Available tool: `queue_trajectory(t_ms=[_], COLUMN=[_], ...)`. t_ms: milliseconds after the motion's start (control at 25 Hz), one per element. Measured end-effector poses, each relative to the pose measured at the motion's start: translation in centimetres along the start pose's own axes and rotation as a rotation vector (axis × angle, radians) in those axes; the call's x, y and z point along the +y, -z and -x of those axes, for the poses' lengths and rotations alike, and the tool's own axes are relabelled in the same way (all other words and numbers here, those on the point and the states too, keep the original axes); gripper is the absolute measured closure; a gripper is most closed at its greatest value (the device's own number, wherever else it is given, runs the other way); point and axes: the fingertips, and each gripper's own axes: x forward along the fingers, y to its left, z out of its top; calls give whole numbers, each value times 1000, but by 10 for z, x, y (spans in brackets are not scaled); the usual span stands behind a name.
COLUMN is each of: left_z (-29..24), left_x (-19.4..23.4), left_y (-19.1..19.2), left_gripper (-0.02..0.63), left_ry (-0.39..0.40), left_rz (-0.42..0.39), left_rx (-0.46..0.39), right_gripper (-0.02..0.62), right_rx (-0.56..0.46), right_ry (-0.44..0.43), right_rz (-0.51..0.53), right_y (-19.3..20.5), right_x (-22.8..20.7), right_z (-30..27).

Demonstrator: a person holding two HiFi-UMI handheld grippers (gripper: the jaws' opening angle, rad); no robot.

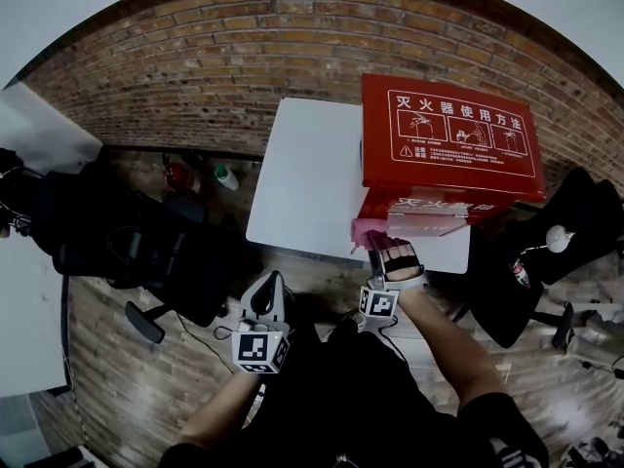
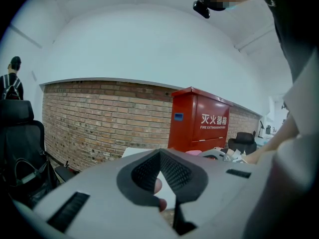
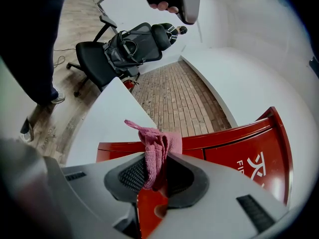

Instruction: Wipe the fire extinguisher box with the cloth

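The red fire extinguisher box (image 1: 448, 144) with white print stands at the right end of a white table (image 1: 302, 174). My right gripper (image 1: 388, 253) is at the box's near left corner, shut on a pink cloth (image 1: 369, 230). In the right gripper view the cloth (image 3: 157, 151) sticks up from the right gripper (image 3: 157, 159) close against the red box (image 3: 239, 148); whether it touches is unclear. My left gripper (image 1: 265, 291) hangs lower left, off the table, away from the box. Its tips meet in the left gripper view (image 2: 160, 156) with nothing between them, the box (image 2: 199, 123) ahead.
A brick wall (image 1: 195, 76) runs behind the table. Black office chairs with bags (image 1: 127, 242) stand at the left, another dark chair (image 1: 575, 222) at the right. A small red extinguisher (image 1: 178, 175) and a bottle (image 1: 226, 176) sit on the floor. A person (image 2: 11, 81) stands far left.
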Motion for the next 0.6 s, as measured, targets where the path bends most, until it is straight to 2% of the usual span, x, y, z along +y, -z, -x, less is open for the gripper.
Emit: queue_trajectory(t_ms=[600], left_z=[13], left_x=[7], left_y=[6], left_gripper=[572], left_ry=[-32], left_rz=[-5], left_rx=[25], right_gripper=[494], right_rx=[10], right_ry=[-97], right_rz=[5], right_y=[5], right_x=[53], right_z=[-16])
